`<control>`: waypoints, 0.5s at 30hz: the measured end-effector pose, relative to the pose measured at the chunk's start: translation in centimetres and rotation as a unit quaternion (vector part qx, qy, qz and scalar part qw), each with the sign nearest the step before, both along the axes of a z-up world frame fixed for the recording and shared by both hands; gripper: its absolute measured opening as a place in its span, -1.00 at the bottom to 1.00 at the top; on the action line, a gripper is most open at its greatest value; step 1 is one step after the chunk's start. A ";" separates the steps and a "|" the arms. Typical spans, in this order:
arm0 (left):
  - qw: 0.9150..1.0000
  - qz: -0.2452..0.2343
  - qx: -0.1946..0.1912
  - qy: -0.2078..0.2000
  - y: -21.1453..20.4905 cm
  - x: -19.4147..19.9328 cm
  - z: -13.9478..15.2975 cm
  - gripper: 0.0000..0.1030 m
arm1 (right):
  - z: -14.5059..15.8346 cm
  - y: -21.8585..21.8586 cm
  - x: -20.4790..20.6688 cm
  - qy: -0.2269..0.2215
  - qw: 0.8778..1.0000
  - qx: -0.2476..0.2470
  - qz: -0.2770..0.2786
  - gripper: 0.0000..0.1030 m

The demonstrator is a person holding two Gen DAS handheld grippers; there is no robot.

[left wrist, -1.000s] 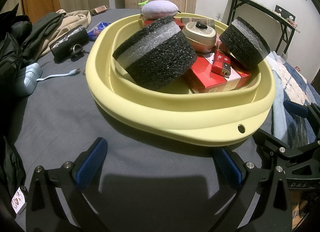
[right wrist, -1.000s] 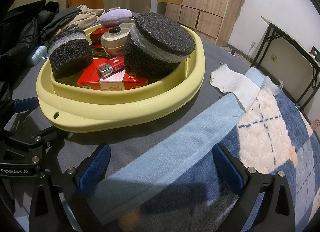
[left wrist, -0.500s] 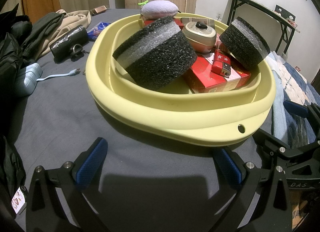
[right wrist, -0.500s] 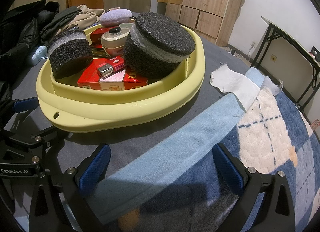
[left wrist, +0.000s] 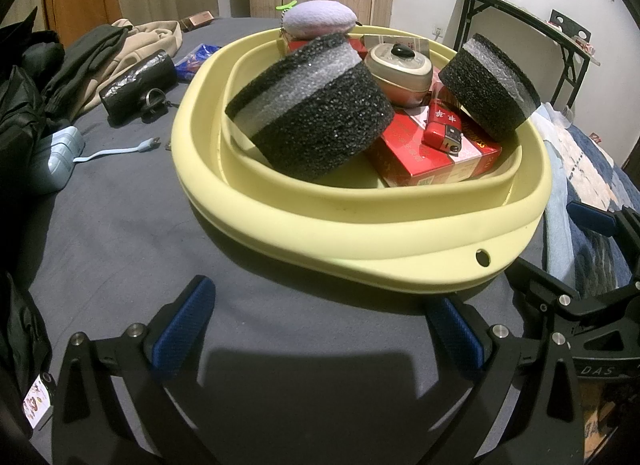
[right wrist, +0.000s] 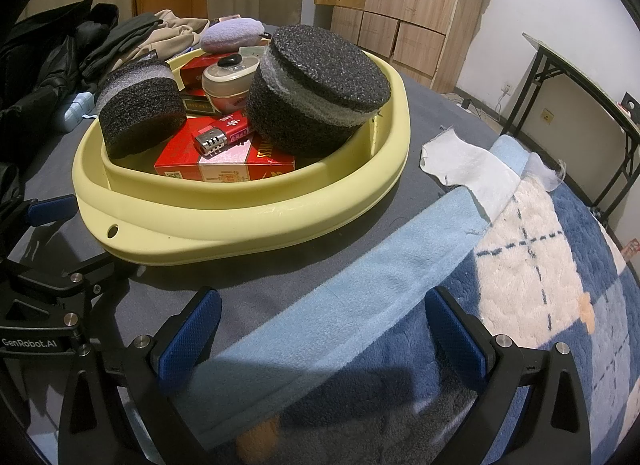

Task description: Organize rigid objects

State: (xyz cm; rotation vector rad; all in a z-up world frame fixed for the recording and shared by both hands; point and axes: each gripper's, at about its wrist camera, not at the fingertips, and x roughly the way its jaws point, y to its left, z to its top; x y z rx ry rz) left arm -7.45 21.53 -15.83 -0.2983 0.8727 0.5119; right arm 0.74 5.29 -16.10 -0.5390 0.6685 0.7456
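Yellow basin [left wrist: 360,233] on grey bed cover [left wrist: 120,225], ahead of both pairs of fingers and touched by neither. Left gripper [left wrist: 316,329] low over the cover, just short of the basin's near rim; blue-padded fingers [left wrist: 182,331] spread wide, nothing between them. Right gripper [right wrist: 320,329] likewise spread wide and empty, above a light-blue towel strip [right wrist: 360,305] and a blue-and-cream blanket [right wrist: 540,285], the basin ahead and to the left of its fingers [right wrist: 454,331].

Inside the basin: large black foam cylinder [left wrist: 308,105] with a grey band, tilted against the wall nearest the left fingers' left side; second black foam cylinder [left wrist: 488,85] tilted against the opposite wall; red carton [left wrist: 432,153] lying flat between them, with a red lighter [left wrist: 444,129] on top. Behind the carton, a round gold-lidded jar [left wrist: 400,69]; beyond that, at the far rim, a lilac pouch [left wrist: 318,19].

Outside the basin, far left of the left fingers: black pouch [left wrist: 138,87], pale-blue case [left wrist: 52,161] with cable [left wrist: 120,151], heaped clothing [left wrist: 100,53]. Ahead and right of the right fingers: white cloth [right wrist: 468,165] on the towel, well apart from the basin.
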 end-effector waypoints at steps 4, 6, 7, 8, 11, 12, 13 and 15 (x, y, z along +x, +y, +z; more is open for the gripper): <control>1.000 0.000 0.000 0.000 0.0 0.0 0.0 1.00 | 0.0 0.0 0.2 0.000 1.000 0.000 0.000 0.99; 1.000 0.000 0.001 0.001 0.0 0.0 -0.1 1.00 | -0.1 0.1 0.2 0.000 1.000 0.000 0.000 0.99; 1.000 0.000 0.000 0.000 0.0 0.0 0.0 1.00 | -0.1 0.1 0.3 -0.001 1.000 0.000 0.000 0.99; 1.000 0.000 0.001 0.001 0.0 0.0 0.0 1.00 | -0.1 0.1 0.3 -0.001 1.000 0.001 0.000 0.99; 1.000 0.000 0.000 0.000 0.0 0.0 0.0 1.00 | -0.1 0.1 0.3 0.000 1.000 0.000 0.000 0.99; 1.000 0.000 0.001 0.000 0.0 0.0 0.0 1.00 | -0.1 0.1 0.3 0.000 1.000 0.001 0.000 0.99; 1.000 0.000 0.000 0.000 0.0 0.0 0.0 1.00 | -0.1 0.1 0.3 0.000 1.000 0.000 0.000 0.99; 1.000 0.000 0.001 0.001 0.0 0.0 0.0 1.00 | -0.2 0.2 0.5 0.000 1.000 0.001 0.000 0.99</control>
